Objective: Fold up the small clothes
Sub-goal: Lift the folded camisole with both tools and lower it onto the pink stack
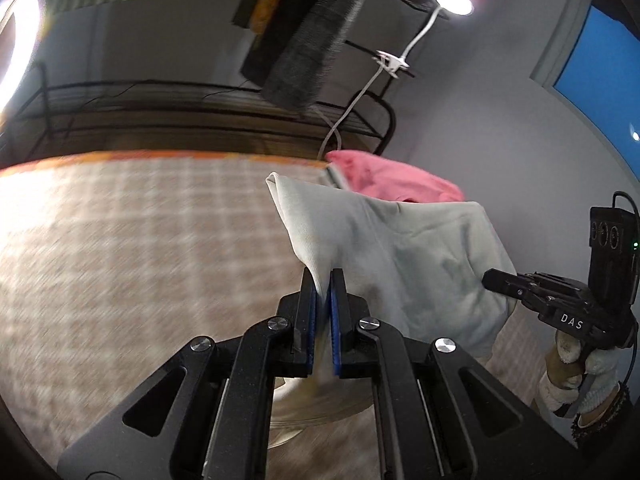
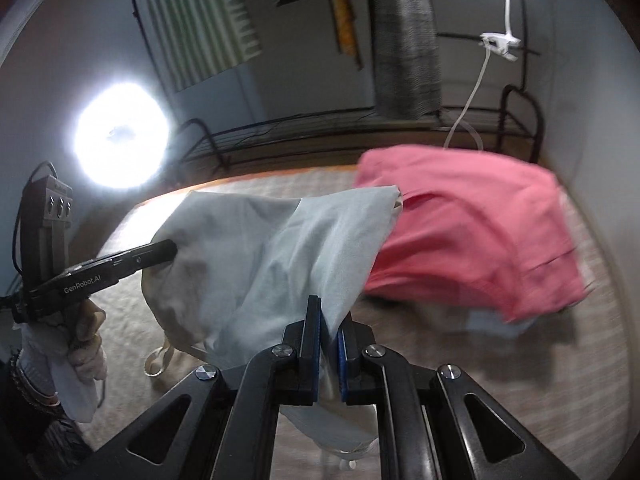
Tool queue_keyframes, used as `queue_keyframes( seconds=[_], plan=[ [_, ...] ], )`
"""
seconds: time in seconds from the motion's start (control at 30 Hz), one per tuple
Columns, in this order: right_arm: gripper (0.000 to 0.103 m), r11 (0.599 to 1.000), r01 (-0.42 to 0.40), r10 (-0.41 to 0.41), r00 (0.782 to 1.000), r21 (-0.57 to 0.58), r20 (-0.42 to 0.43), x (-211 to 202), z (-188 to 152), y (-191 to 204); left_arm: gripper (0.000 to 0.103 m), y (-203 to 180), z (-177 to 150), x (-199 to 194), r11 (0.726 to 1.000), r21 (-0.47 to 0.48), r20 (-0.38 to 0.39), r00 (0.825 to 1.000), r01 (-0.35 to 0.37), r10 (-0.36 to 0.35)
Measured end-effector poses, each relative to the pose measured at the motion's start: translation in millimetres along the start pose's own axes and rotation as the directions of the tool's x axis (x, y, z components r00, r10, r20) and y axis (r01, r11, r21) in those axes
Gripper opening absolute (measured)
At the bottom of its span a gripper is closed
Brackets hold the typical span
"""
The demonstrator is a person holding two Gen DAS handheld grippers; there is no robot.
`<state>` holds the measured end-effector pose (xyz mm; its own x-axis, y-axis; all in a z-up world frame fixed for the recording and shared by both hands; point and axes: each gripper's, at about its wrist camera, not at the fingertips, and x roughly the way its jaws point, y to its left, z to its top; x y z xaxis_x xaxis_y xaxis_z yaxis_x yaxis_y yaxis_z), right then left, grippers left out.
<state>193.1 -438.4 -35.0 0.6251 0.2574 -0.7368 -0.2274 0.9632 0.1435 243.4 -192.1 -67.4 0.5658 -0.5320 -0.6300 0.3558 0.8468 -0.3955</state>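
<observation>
Folding barely begun: pale garment [image 1: 400, 248] hung unfolded above the bed [image 1: 140, 248].
Left gripper [image 1: 324, 280] and right gripper [image 2: 330, 316] each clamped its fabric; pink garment [image 2: 472, 224] lay untouched.

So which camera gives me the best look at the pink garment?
The right wrist view: the pink garment fills much of the right side, lying on the checked surface. The left wrist view shows only a strip of it behind the pale garment.

Left gripper [image 1: 323, 280] sits low-centre, jaws pinched on cloth; right gripper [image 2: 329, 322] likewise. Gloved hands grip both handles.
</observation>
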Motion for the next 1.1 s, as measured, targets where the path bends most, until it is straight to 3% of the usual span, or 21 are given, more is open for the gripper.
queue_keyframes(
  seconds=[0.4,0.83,1.1],
  plan=[
    [0.004,0.982,0.183,-0.185,0.98,0.035,0.072,-16,59,-105,0.004,-89,69,93,0.995,0.099,0.061,0.997,0.031,-0.037],
    [0.004,0.967,0.245,-0.249,0.967,0.064,0.063,27,82,-163,0.004,-110,78,158,0.986,0.157,0.047,0.997,-0.062,0.055],
    [0.004,0.948,0.31,-0.309,0.951,0.076,-0.023,73,71,-181,0.004,-93,68,198,0.983,0.133,-0.016,0.992,-0.124,0.127]
  ],
)
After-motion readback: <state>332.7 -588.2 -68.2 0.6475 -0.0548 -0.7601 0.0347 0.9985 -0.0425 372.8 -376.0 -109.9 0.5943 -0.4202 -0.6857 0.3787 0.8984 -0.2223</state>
